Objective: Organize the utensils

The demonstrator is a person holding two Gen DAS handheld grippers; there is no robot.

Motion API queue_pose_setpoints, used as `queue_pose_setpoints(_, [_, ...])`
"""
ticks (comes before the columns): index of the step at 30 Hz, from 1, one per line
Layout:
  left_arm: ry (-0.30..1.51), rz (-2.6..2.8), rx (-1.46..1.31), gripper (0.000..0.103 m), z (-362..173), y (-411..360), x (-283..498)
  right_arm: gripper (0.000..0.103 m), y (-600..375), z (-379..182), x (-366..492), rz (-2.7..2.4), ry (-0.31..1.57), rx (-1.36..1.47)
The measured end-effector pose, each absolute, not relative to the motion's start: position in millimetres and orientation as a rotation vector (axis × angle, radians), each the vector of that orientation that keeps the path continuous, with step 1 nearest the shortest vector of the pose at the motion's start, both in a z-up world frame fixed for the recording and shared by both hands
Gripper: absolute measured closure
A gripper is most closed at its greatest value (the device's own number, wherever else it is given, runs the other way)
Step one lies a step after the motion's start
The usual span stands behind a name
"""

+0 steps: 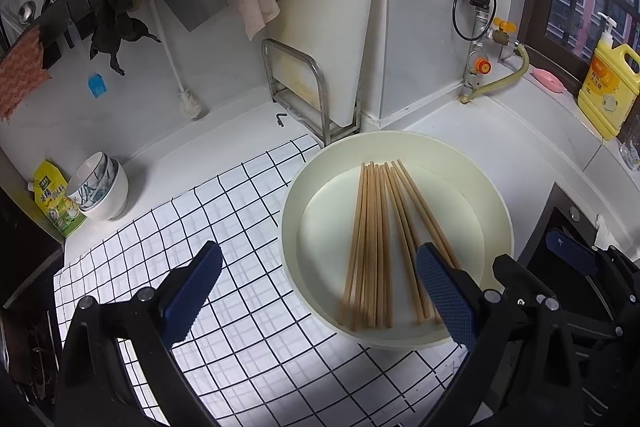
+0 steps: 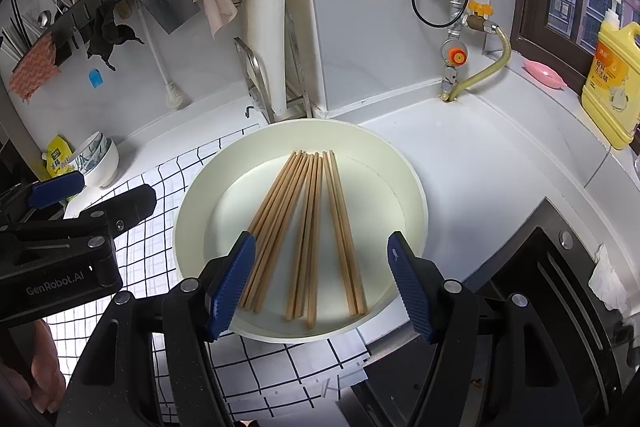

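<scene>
Both tools gape empty, the right tool (image 2: 322, 285) straddling the chopsticks (image 2: 308, 231), which run lengthwise away from it, nearer than the left tool (image 1: 316, 293).

Both fisheye views angled steeply down from close above the white tiled desk (image 1: 248, 131), looking toward the tiled wall corner. Left view set further left, over the black-gridded white mat (image 1: 240, 307). Shared: round cream plastic basin (image 2: 404, 163) holding tan wooden chopsticks (image 2: 304, 235).
</scene>
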State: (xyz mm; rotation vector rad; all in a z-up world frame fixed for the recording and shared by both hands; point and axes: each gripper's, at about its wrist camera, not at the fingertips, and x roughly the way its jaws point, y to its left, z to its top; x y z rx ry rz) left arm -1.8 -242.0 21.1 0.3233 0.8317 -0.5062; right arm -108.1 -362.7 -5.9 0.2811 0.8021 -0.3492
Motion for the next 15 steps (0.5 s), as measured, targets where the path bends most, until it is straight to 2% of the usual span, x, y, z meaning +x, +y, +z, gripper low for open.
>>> queue_pose_setpoints(15, [0.827, -0.513, 0.324, 0.007, 20.9, -242.0, -3.7, 0.037, -362.2, -5.0, -108.2, -0.346, 0.794, 0.283])
